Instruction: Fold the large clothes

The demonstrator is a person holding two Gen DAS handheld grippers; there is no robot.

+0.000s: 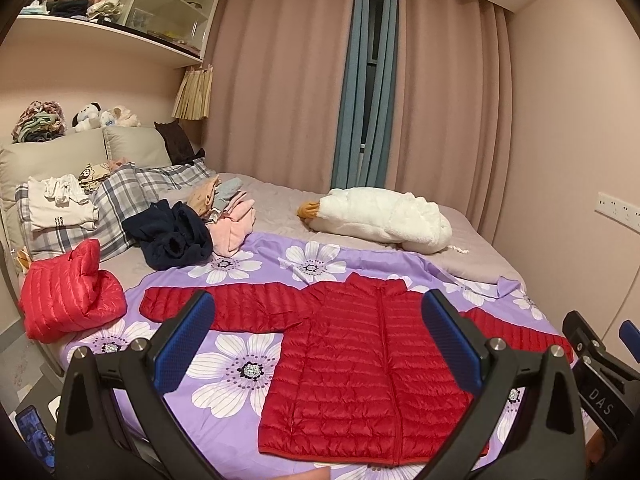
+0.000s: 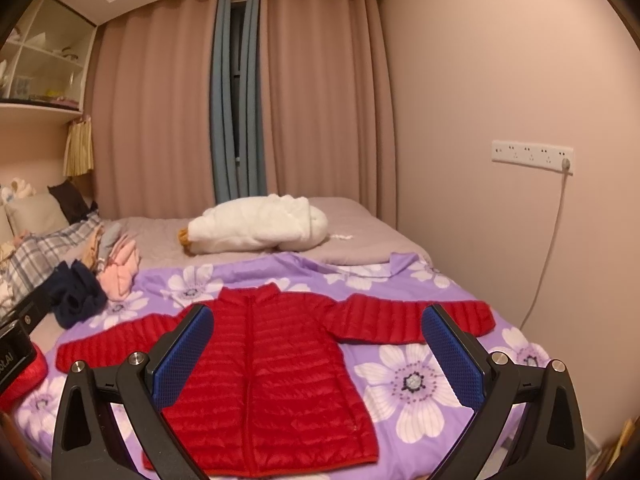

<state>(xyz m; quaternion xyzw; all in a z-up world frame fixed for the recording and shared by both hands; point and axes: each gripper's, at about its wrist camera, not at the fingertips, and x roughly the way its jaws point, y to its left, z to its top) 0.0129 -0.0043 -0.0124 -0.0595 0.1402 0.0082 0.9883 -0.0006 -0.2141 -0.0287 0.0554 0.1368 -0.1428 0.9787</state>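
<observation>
A red quilted puffer jacket lies flat, front up and zipped, on the purple flowered sheet, with both sleeves spread out sideways. My left gripper hovers open above the jacket's near left part, nothing between its blue pads. My right gripper hangs open over the jacket's right half and right sleeve, also empty. The right gripper's black body shows at the right edge of the left wrist view.
A second red puffer garment lies bunched at the bed's left edge. A navy garment, pink clothes and plaid pillows sit behind. A white fleece bundle rests on the far side. A wall with a socket strip bounds the right.
</observation>
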